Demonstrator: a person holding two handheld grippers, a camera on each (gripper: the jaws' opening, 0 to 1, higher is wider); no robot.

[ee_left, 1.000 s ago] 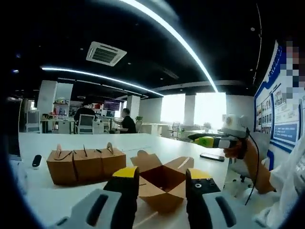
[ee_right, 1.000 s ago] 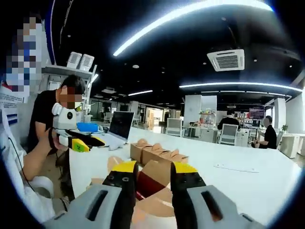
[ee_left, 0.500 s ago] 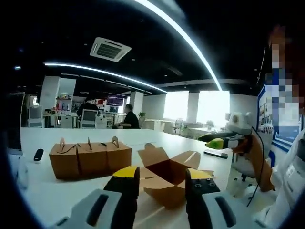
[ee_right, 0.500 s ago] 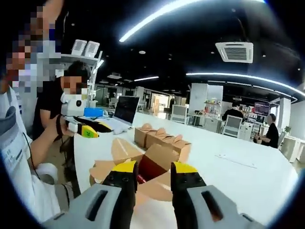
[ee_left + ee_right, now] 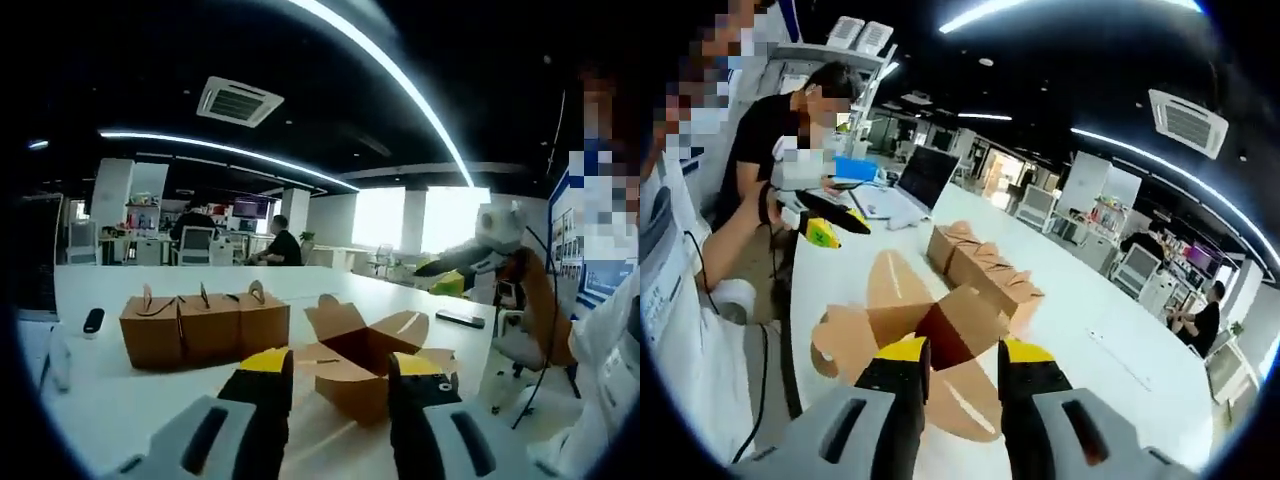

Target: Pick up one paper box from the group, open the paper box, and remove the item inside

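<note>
Left gripper, jaws parted, holds nothing; right gripper likewise. One open brown paper box at 12 o'clock, three closed brown paper boxes at 10 o'clock on white table.

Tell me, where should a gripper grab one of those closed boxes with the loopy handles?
Probably the end closed box of the row, pinched across its folded top just under the handle, coming from above. Its outer side is free, while the others sit tight together, so the jaws have room there.
</note>
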